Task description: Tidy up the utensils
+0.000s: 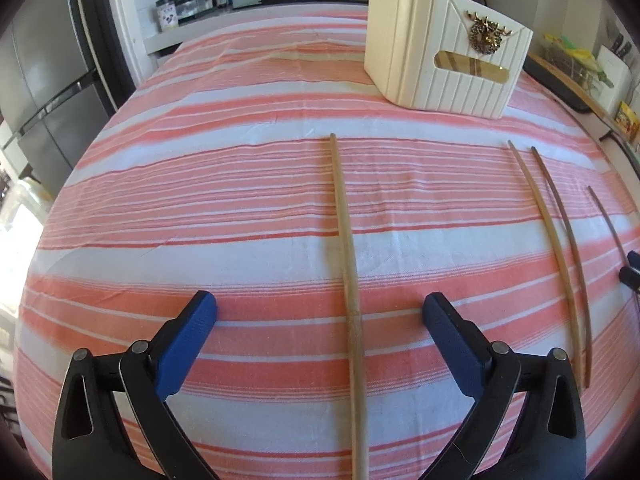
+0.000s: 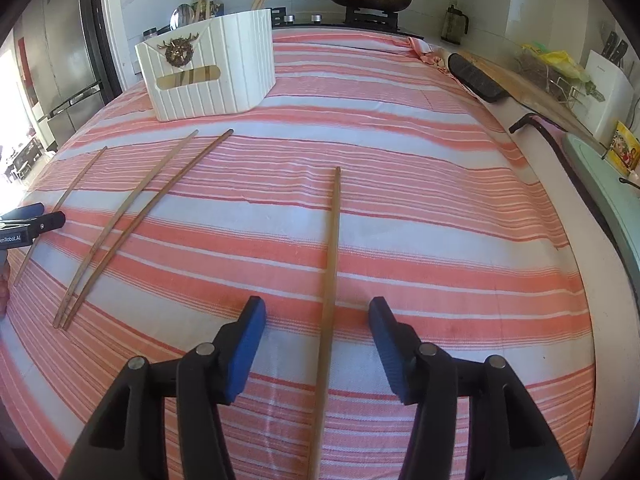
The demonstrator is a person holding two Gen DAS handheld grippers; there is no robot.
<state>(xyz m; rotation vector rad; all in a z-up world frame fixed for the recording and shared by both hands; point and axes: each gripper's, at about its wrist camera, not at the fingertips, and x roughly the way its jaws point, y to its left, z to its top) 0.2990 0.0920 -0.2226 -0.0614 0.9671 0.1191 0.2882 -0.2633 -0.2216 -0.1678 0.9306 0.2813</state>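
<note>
striped worktop cloth (image 1: pixel 200 208), left gripper (image 1: pixel 320 320) jaws wide astride one chopstick (image 1: pixel 346 240) — right gripper (image 2: pixel 317 322) likewise, another chopstick (image 2: pixel 334 240), cream utensil holder (image 1: pixel 448 68) beyond

A big table is covered with a striped cloth (image 1: pixel 240 208) in pink, orange and white. Four long wooden chopsticks lie flat on it. One chopstick (image 1: pixel 348 264) lies in the wide gap between the left gripper's fingers, touching neither. Two more chopsticks (image 1: pixel 560 248) lie side by side, off to the right of those fingers. The last chopstick (image 2: pixel 333 264) lies in the gap between the right gripper's fingers. A cream box (image 1: pixel 444 60) with a gold badge stands on the cloth, far ahead of the fingertips.
</note>
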